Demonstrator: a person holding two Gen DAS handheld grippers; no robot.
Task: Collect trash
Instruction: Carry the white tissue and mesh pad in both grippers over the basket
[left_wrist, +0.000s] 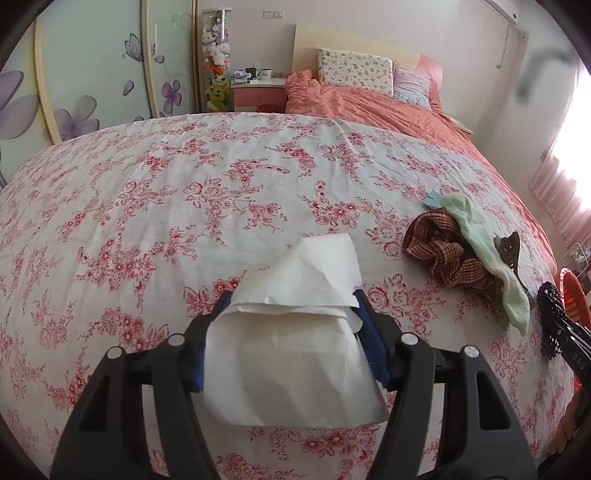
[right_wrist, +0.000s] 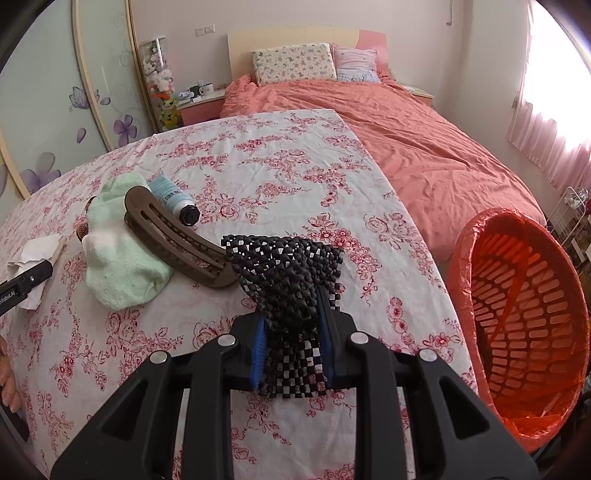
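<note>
Right gripper has its jaws clamped on the black mesh, bin close at three o'clock, so it's nearer; left gripper, jaws pinching the tissue, sees only what's probably the bin's rim at four o'clock.

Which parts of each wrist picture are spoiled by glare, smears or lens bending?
Left wrist view: the window at the right edge is blown out white, a dark smear blurs the upper right, and the floral table cloth bulges like a dome. Right wrist view: the curtained window glares white; the orange bin looks stretched.
</note>
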